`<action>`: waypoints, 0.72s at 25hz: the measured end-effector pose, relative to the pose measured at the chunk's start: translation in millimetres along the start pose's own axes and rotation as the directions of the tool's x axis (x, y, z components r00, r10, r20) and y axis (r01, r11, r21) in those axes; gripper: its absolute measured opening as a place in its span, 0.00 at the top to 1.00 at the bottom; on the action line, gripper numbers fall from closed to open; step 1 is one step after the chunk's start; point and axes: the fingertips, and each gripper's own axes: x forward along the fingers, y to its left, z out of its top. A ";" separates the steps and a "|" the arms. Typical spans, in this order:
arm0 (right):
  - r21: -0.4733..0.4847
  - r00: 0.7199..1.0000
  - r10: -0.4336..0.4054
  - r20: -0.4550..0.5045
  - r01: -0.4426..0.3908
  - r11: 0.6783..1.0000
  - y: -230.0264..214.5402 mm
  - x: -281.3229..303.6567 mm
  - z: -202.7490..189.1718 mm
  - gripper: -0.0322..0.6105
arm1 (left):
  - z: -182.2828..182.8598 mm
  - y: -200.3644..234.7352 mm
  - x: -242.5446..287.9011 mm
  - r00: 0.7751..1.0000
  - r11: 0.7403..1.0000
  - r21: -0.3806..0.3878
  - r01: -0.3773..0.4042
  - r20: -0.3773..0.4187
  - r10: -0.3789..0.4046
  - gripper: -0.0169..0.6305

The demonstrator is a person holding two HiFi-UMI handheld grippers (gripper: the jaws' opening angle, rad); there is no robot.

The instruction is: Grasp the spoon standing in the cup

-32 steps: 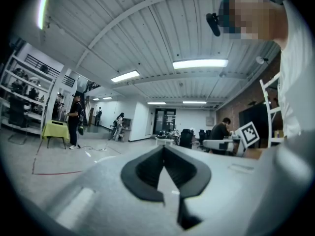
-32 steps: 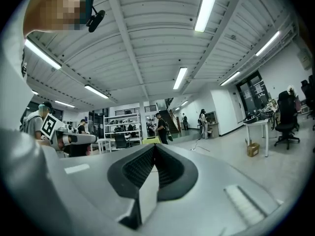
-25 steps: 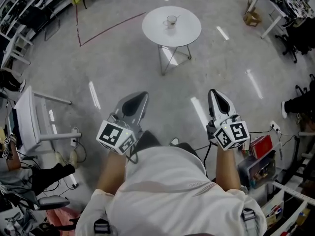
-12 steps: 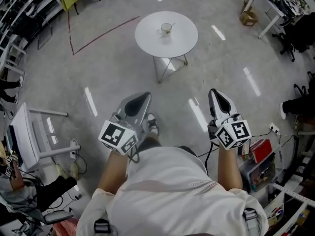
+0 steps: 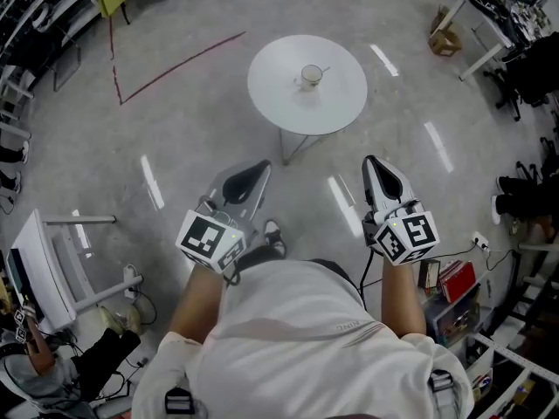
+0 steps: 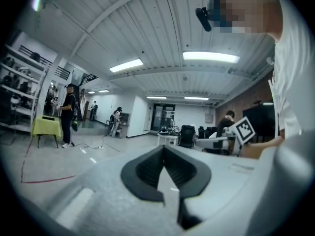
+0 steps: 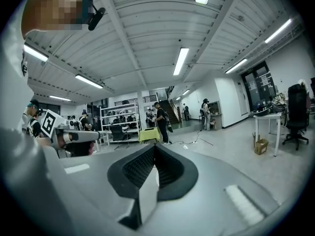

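A small cup (image 5: 311,76) with a thin spoon (image 5: 320,70) leaning out of it stands near the middle of a round white table (image 5: 278,94), far ahead in the head view. Both grippers are held low at the person's waist, well short of the table. My left gripper (image 5: 259,166) points toward the table's near edge with its jaws together and nothing in them. The right gripper (image 5: 371,162) is level with it, also shut and empty. Both gripper views look up at the ceiling and room: left gripper (image 6: 164,148), right gripper (image 7: 154,145). Neither shows the cup.
Grey concrete floor lies between me and the table, marked with a red tape line (image 5: 170,66). A cardboard box (image 5: 444,42) and a white desk (image 5: 489,11) are at the far right. A white rack (image 5: 39,264) stands at the left. People (image 7: 160,122) stand farther off.
The table with the cup has come nearer and lower in the head view as the person walks toward it. Both grippers keep their pose and stay shut.
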 end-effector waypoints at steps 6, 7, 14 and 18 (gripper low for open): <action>-0.007 1.000 -0.019 -0.018 0.018 1.000 1.9 71.0 12.2 0.95 | 11.2 76.4 17.2 1.000 1.000 -0.022 0.004 0.013 -0.003 0.97; -0.009 1.000 -0.021 -0.018 0.021 1.000 0.0 78.1 13.4 0.95 | 12.6 83.8 20.7 1.000 1.000 -0.026 0.006 0.015 -0.006 0.97; 0.007 0.998 -0.043 -0.046 0.043 0.999 -30.6 105.1 14.4 0.95 | 9.4 107.3 55.5 1.000 0.998 -0.054 0.014 -0.001 -0.014 0.97; 0.025 0.998 -0.021 -0.065 0.022 0.999 -72.9 119.5 10.4 0.95 | 7.4 110.8 94.1 1.000 0.998 -0.059 -0.009 -0.013 0.008 0.97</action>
